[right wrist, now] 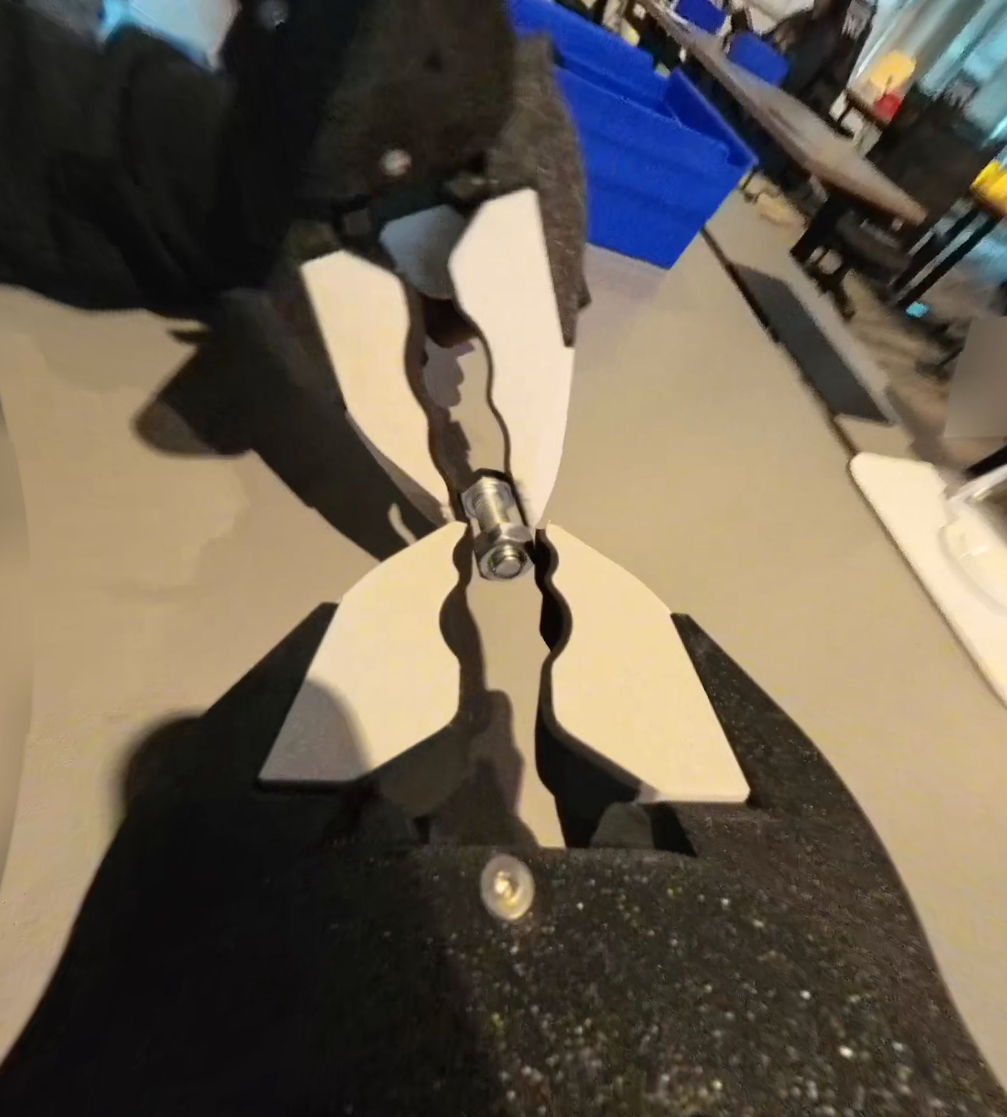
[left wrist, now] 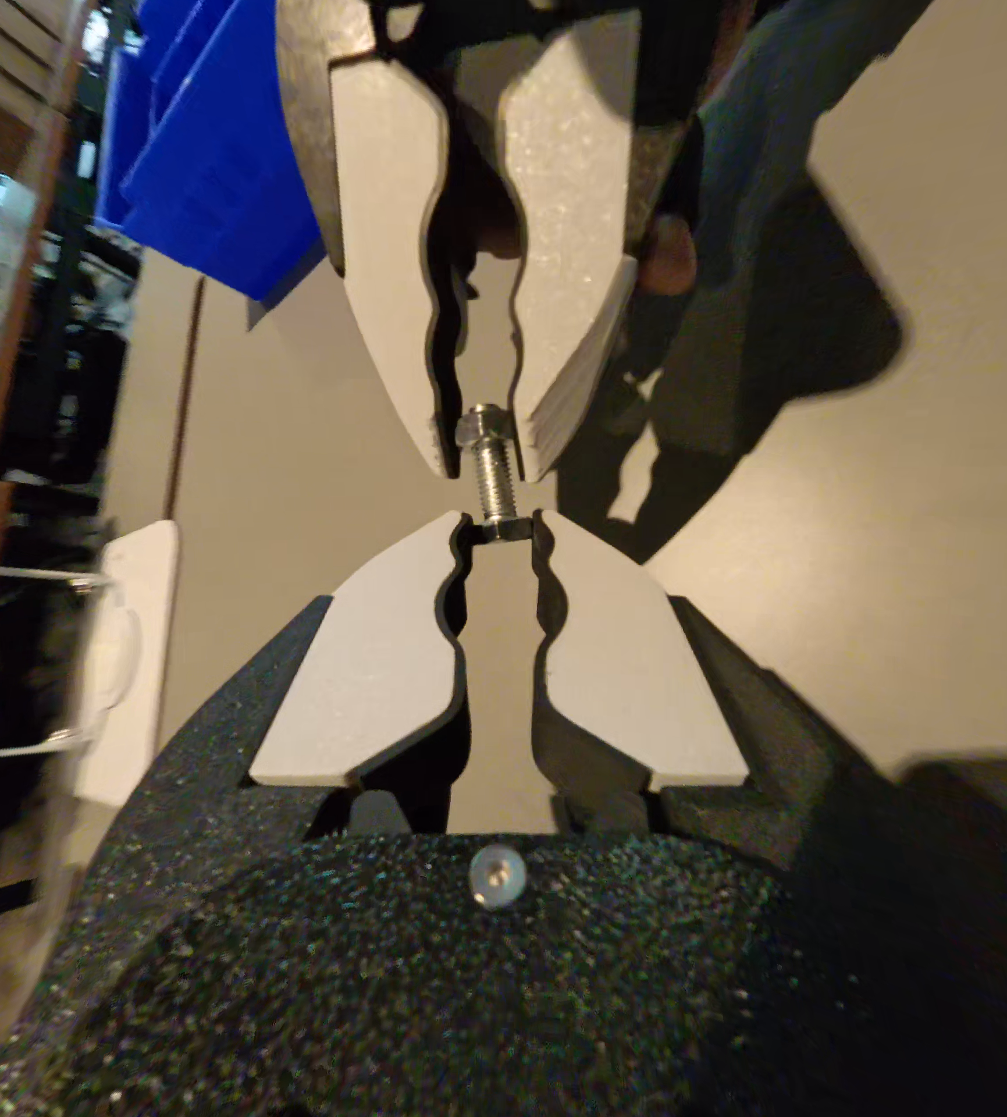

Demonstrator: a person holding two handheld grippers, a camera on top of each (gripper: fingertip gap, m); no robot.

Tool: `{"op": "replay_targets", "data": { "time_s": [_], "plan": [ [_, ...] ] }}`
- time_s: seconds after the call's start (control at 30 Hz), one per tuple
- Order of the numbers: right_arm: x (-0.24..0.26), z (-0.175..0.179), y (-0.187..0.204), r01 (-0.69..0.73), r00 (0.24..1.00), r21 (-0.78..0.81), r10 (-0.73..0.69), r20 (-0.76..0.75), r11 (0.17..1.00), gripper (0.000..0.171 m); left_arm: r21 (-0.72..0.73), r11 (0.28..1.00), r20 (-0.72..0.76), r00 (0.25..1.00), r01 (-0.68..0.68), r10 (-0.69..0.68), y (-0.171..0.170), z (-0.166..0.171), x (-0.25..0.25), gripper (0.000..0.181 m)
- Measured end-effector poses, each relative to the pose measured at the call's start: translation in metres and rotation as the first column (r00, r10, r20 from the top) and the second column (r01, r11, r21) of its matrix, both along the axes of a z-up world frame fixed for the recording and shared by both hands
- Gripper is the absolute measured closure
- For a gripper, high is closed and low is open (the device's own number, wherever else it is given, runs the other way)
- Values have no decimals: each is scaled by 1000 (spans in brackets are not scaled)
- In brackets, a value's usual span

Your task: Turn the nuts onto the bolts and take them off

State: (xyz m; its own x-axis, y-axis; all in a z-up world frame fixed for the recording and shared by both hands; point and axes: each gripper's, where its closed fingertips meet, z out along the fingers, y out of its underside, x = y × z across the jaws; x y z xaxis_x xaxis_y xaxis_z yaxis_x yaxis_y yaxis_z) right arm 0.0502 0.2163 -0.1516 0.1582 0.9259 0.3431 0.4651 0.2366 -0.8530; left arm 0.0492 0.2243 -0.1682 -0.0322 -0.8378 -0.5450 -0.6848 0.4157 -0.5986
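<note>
A silver bolt point(left wrist: 492, 486) is held in the air between my two grippers, above a beige table point(left wrist: 851, 574). In the left wrist view my left gripper point(left wrist: 501, 524) is shut on the bolt's hex head point(left wrist: 504, 532). My right gripper point(left wrist: 489, 474) faces it from the top and is shut on the nut point(left wrist: 484, 432), which sits near the threaded end. In the right wrist view my right gripper point(right wrist: 501, 535) holds the nut point(right wrist: 502, 537), with the bolt's end point(right wrist: 504, 566) poking toward the camera. My left gripper point(right wrist: 492, 501) holds the head point(right wrist: 481, 488) beyond it.
Blue plastic bins point(left wrist: 210, 181) stand at the table's far side and also show in the right wrist view point(right wrist: 640, 163). A white flat tray point(right wrist: 942, 574) lies on the table to the right. A person's dark sleeves point(right wrist: 96, 151) are behind the grippers. Other tables point(right wrist: 791, 121) stand beyond. Only a small space, under 4 cm, lies between the two pairs of fingers.
</note>
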Motion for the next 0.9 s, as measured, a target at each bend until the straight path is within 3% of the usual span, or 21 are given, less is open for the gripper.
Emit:
{"op": "replay_targets", "data": {
  "time_s": [0.13,0.2,0.27,0.37,0.47,0.6,0.9],
  "plan": [
    [-3,-3,7,23,989,-382,-76,-124,924,152,224,974,-79,996,-32,51,13,1,-5,163],
    [-5,1,5,-44,973,-548,-88,-212,836,152,246,969,-70,996,-35,53,14,3,-6,163],
    [-4,12,5,-116,951,-600,-86,-298,791,147,200,979,-27,998,-42,48,13,7,-5,163],
    [2,26,8,-119,940,-485,-58,-336,866,140,90,995,18,999,-43,42,11,6,-5,163],
    [10,27,10,-38,973,-200,-10,-232,979,137,-13,1000,56,998,-22,23,6,6,-4,163],
    [14,19,5,-32,996,111,41,-74,993,136,-104,994,106,994,16,-5,-1,10,-2,163],
    [3,9,-11,-117,993,164,121,-16,980,152,-166,982,90,993,85,-70,-15,5,2,163]
  ]
}}
